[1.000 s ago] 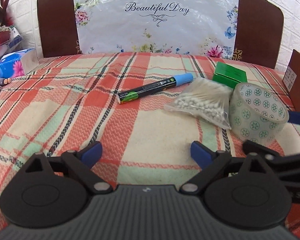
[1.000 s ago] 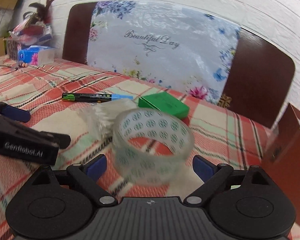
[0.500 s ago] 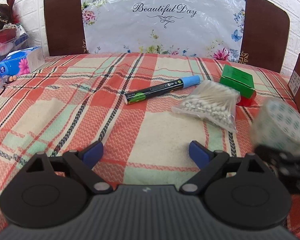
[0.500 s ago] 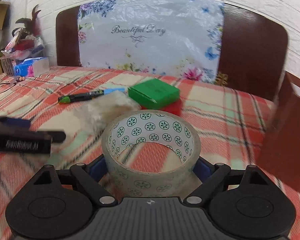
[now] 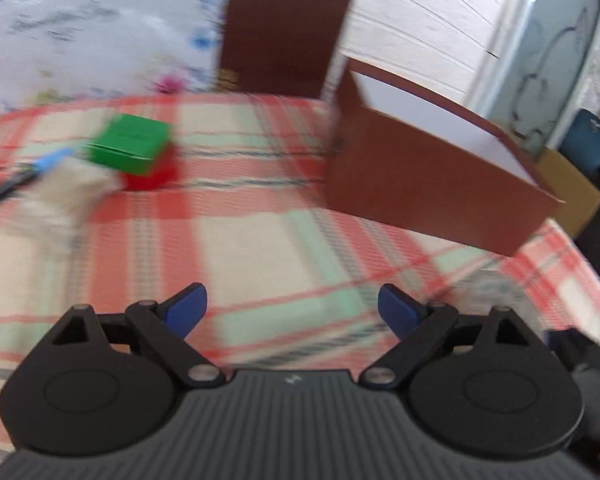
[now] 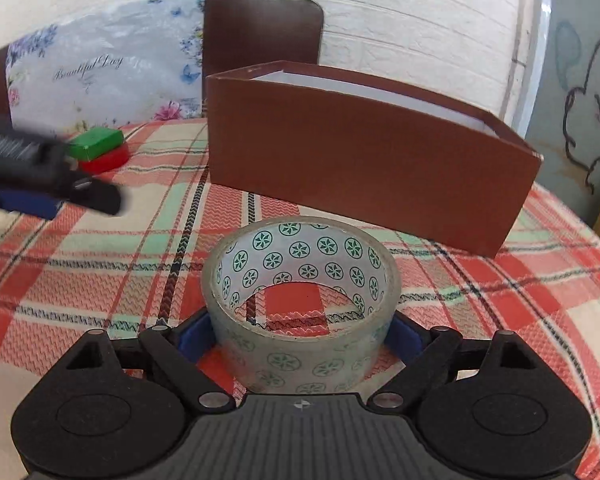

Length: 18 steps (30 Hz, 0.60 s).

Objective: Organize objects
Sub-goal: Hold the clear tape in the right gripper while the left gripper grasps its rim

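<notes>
My right gripper (image 6: 300,334) is shut on a clear tape roll (image 6: 300,300) with green star prints, held above the checked cloth just in front of an open brown box (image 6: 364,160). My left gripper (image 5: 292,310) is open and empty; it also shows blurred at the left of the right wrist view (image 6: 52,184). The brown box (image 5: 428,176) stands ahead and right of it. A green box (image 5: 130,146) on a red one (image 5: 152,178), a bag of cotton swabs (image 5: 60,200) and a blue-capped marker (image 5: 24,176) lie at the left, blurred.
A checked tablecloth (image 6: 100,248) covers the table. A brown chair back (image 6: 260,36) with a flowered plastic cover (image 6: 100,72) stands behind. The table's right edge (image 5: 588,280) drops off beside the brown box. The green and red boxes (image 6: 100,152) lie left of the brown box.
My right gripper has lifted the tape roll and swung right to face the brown box. My left gripper has swung right too, still open; its view is motion-blurred.
</notes>
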Tool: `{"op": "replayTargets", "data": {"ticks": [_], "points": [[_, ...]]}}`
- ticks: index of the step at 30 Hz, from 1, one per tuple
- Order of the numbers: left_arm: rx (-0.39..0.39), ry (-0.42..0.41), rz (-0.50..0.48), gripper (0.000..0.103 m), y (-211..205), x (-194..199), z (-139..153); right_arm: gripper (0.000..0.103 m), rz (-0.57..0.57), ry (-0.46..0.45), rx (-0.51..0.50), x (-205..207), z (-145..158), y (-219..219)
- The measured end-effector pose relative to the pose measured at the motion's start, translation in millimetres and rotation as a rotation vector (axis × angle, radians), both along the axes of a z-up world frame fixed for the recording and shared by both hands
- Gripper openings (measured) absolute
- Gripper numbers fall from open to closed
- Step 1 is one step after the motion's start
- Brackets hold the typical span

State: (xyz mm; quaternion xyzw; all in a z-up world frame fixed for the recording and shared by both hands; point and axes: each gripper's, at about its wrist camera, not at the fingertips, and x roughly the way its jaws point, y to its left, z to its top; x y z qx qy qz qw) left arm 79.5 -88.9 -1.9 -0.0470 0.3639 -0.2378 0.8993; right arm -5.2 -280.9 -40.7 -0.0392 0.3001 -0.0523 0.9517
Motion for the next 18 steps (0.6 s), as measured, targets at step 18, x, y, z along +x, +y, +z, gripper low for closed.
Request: {"op": "replayTargets", "data": {"ticks": [18], "points": [[0.029, 0.114, -0.117, 0.094, -57, 1, 10, 0.093, 0.113, -0.009, 0.042, -11, 2, -23]]}}
